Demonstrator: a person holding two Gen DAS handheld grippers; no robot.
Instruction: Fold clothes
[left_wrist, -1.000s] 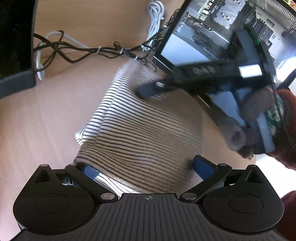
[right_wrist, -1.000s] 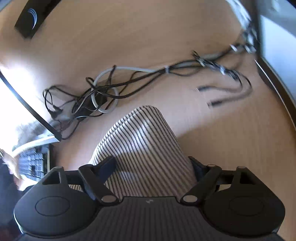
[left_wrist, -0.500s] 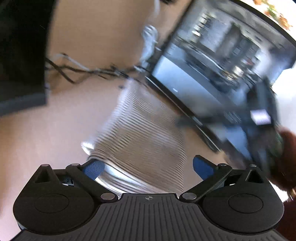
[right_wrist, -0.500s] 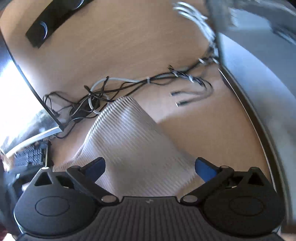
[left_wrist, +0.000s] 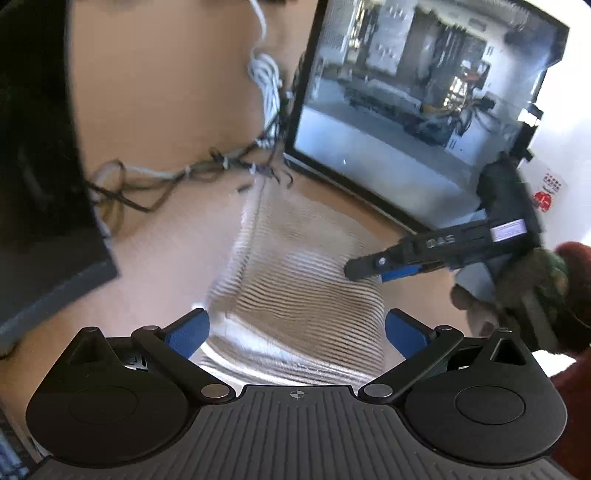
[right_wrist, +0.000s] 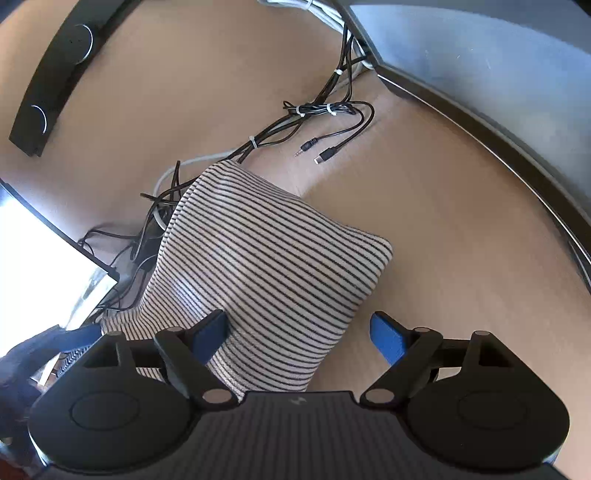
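A folded cream garment with thin dark stripes (right_wrist: 266, 258) lies flat on the wooden desk (right_wrist: 443, 229). My right gripper (right_wrist: 299, 336) hovers over its near right corner. Its jaws are closing; the cloth lies under the left blue pad (right_wrist: 210, 334) and partway across the gap, but neither pad presses on it. In the left wrist view the same garment (left_wrist: 303, 280) sits below my left gripper (left_wrist: 295, 332), whose blue pads stand wide apart above the cloth's near edge, holding nothing. The right gripper (left_wrist: 373, 271) reaches in from the right over the cloth, held by a gloved hand (left_wrist: 517, 288).
A tangle of black and white cables (right_wrist: 306, 110) lies just beyond the garment, with loose plugs (right_wrist: 321, 151). A glass-sided computer case (left_wrist: 424, 92) stands at the right, a black speaker bar (right_wrist: 51, 85) at the far left, a monitor (right_wrist: 33, 251) near left.
The right gripper let go of the bunched cloth and shifted right. The garment now lies flat and folded. The left gripper rose away from it and rolled.
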